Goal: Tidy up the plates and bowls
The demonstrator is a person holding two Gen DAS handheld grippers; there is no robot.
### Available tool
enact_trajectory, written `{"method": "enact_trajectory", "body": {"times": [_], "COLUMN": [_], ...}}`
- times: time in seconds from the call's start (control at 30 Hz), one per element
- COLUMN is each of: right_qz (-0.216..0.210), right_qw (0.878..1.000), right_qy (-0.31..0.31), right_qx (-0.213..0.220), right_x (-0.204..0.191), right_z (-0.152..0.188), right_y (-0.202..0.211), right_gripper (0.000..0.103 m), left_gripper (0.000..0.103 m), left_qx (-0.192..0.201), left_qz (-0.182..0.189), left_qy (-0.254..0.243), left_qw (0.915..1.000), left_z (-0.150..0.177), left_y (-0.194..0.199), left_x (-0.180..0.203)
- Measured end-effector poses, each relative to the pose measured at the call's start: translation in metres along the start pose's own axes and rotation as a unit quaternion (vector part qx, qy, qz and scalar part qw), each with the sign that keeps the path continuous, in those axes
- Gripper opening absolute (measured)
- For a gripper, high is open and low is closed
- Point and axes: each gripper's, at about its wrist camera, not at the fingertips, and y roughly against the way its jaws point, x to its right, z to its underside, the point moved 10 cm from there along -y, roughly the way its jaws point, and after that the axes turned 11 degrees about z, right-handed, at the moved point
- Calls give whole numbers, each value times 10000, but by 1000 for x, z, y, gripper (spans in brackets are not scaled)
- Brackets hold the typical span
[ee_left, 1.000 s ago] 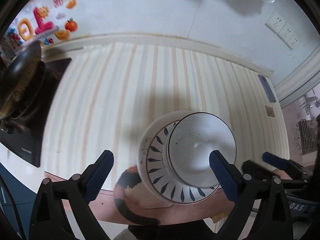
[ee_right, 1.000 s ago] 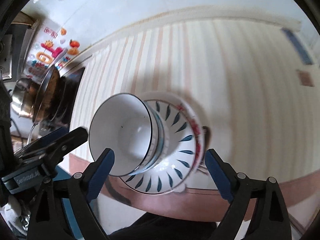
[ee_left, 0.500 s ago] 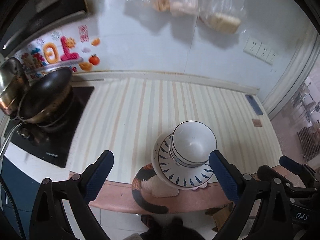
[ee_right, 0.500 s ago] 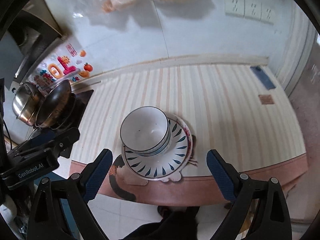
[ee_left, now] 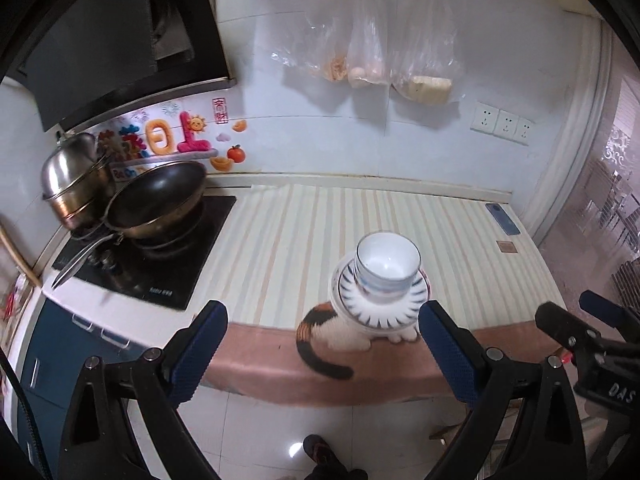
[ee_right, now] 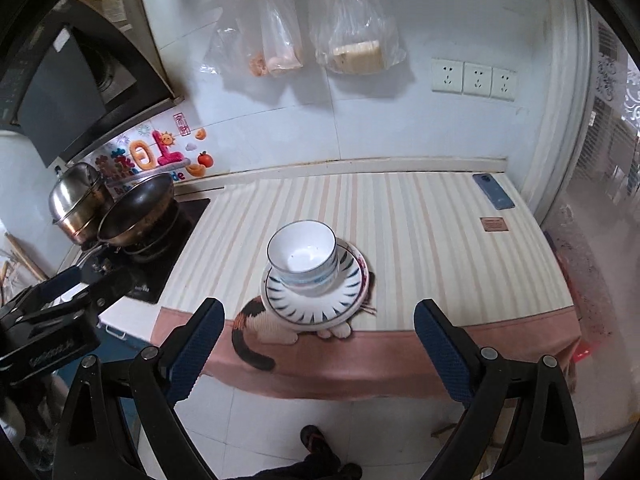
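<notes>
Glazed ceramic bowls [ee_left: 387, 266] nested on the stacked plates [ee_left: 382, 308] near the desk [ee_left: 280, 248] front edge appear rigid, slippery and fragile, best gripped at the rim, while left gripper [ee_left: 320, 354] and right gripper [ee_right: 318, 350] fingers stand spread, empty.

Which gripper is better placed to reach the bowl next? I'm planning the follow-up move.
Neither by much; both grippers, left and right, are open and pulled back off the counter's edge. Slight edge to the right: the bowl on the plates sits nearer its centreline.
</notes>
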Motion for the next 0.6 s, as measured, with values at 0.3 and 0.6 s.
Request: {"method": "enact_trajectory", "body": {"times": [0.3, 0.6], "right_qz": [7, 56], "right_qw": [9998, 9992], "right_qy": [128, 163], "right_qx": [171, 356], "right_x": [4, 1], "right_z": [40, 45], "right_y": [61, 93], "right_gripper": [98, 98], "left_gripper": [98, 98], "left_qx": [44, 155], "left_qz": [-106, -56], "left_qy": [99, 51], "left_qw": [9999, 9999], "left_z": [37, 44], "left_y": [46, 72], "left_x": [8, 10]}}
